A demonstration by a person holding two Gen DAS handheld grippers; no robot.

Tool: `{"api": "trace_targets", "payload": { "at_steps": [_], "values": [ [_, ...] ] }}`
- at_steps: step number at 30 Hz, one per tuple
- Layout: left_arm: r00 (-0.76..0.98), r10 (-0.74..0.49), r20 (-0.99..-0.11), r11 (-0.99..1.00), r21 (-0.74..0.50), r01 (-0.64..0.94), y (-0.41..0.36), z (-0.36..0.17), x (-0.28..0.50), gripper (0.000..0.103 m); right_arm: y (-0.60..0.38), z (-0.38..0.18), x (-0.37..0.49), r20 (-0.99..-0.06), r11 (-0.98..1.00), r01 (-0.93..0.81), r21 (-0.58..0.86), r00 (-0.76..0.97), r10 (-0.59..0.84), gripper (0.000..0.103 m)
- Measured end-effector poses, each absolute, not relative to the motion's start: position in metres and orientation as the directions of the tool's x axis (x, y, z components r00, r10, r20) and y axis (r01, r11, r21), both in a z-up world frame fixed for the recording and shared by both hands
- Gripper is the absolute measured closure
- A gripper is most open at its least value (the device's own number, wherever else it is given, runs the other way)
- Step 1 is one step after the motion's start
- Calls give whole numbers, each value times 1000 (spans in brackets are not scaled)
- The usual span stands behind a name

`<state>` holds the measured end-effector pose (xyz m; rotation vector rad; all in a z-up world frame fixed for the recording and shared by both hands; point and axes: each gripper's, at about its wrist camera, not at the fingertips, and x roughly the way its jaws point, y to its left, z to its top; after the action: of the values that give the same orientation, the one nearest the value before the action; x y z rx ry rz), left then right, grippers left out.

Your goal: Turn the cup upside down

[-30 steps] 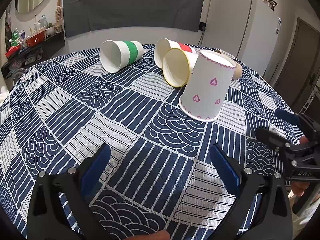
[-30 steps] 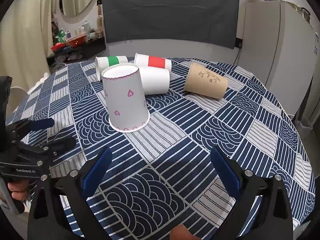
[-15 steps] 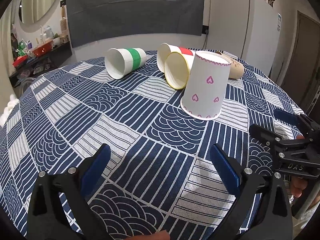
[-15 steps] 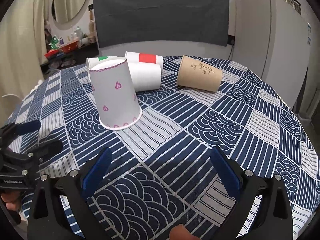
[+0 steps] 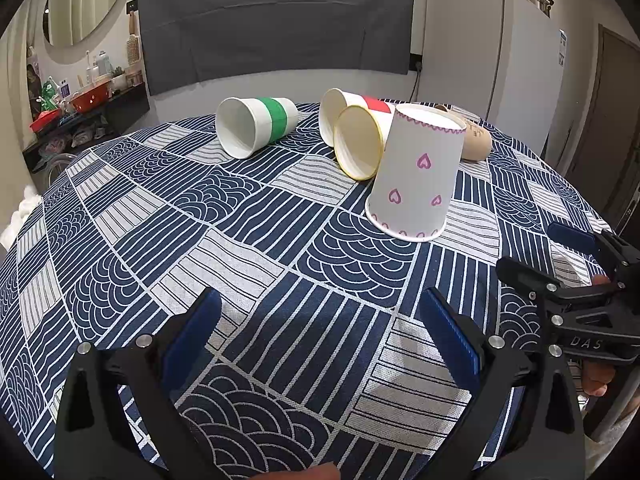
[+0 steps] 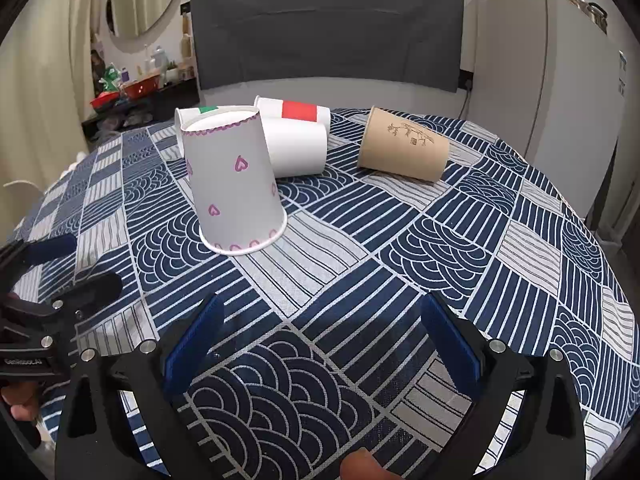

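Note:
A white paper cup with pink hearts (image 5: 416,176) stands upside down, rim on the tablecloth; it also shows in the right wrist view (image 6: 234,184). Behind it lie a green-banded cup (image 5: 256,125), a red-banded cup (image 5: 356,110), a plain white cup with a yellow rim (image 5: 358,146) and a brown cup (image 6: 402,149), all on their sides. My left gripper (image 5: 324,336) is open and empty, above the cloth in front of the heart cup. My right gripper (image 6: 322,340) is open and empty too, to the right of the left one.
The round table (image 5: 160,232) has a blue and white patterned cloth. A grey chair back (image 6: 324,28) stands behind it, a white fridge (image 6: 560,68) at the right, and a cluttered shelf (image 5: 80,108) at the far left.
Both grippers have drawn back a little and risen, so the cups look slightly farther away. The cups have not moved.

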<state>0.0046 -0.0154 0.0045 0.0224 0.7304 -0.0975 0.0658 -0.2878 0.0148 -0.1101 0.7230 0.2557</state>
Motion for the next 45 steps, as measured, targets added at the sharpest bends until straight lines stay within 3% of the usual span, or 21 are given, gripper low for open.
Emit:
{"api": "trace_targets", "payload": {
  "at_steps": [45],
  "values": [
    [743,-80,-665,996,-17,92,-15,3,3,6,-281,14,61,-654,962,-264,-64,739,159,9]
  ]
}}
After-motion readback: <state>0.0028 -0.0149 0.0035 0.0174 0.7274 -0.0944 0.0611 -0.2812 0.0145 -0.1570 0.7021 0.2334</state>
